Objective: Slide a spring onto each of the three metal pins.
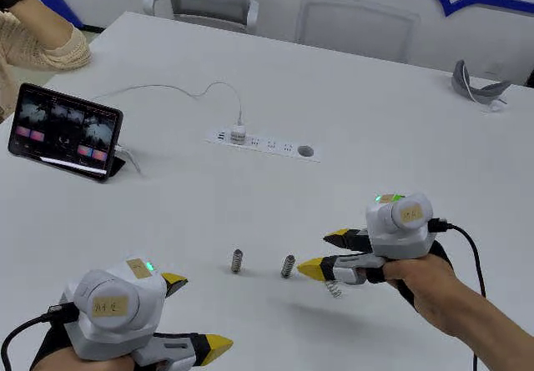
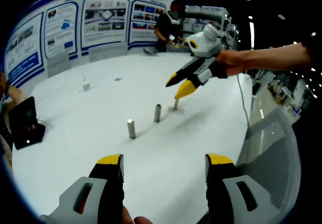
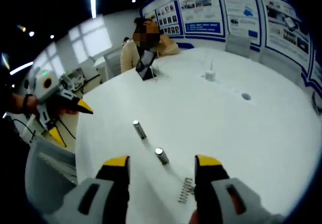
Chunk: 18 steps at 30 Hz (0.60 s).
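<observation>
Right claw (image 1: 324, 253) open, empty — spring (image 3: 186, 190) lies on worktop (image 1: 250, 71) just by its jaws, near two upright pins (image 3: 139, 129). Left claw (image 2: 164, 159) open, empty — well apart from pins.

The left gripper (image 1: 198, 313) and right gripper (image 1: 324, 251) are pale grey with yellow-tipped black jaws, tan labels too. Table (image 1: 375, 112) is plain white, spring (image 1: 334, 288) silvery, tablet (image 1: 65, 131) black.
</observation>
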{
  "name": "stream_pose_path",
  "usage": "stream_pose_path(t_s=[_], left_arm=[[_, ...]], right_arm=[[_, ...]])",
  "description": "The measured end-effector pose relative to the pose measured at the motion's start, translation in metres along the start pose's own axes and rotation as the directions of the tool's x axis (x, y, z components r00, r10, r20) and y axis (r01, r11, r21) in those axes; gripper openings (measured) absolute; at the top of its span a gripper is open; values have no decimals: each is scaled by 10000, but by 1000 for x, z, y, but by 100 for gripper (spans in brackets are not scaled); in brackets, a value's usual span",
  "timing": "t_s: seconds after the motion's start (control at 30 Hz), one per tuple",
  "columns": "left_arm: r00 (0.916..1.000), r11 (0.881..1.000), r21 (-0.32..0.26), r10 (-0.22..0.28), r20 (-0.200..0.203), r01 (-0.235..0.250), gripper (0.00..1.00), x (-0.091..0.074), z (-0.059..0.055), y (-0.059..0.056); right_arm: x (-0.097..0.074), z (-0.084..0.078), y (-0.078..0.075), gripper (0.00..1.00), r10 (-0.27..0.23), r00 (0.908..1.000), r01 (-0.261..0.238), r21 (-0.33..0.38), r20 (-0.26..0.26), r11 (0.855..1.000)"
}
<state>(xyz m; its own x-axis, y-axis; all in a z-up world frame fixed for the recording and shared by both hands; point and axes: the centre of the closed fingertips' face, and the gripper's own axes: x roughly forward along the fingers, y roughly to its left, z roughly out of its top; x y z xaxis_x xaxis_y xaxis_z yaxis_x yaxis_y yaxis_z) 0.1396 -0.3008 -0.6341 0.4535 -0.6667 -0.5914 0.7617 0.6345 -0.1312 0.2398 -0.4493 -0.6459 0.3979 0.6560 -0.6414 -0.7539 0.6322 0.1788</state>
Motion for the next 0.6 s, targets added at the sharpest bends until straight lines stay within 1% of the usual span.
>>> stream_pose_path(t_s=[0.17,0.33,0.6], left_arm=[[10000,9999,67,-79,-44,80,67,3,-1,-3],[9999,9998,143,-164,-54,165,67,6,1,-6],[9995,9992,245,-313,-65,315,67,13,6,-10]], right_arm=[[-10,-3,-3,54,-191,9996,188,179,205,9997],[-21,-7,-3,56,-405,9984,389,393,399,9985],[-36,-24,-3,60,-733,9960,690,798,519,9944]])
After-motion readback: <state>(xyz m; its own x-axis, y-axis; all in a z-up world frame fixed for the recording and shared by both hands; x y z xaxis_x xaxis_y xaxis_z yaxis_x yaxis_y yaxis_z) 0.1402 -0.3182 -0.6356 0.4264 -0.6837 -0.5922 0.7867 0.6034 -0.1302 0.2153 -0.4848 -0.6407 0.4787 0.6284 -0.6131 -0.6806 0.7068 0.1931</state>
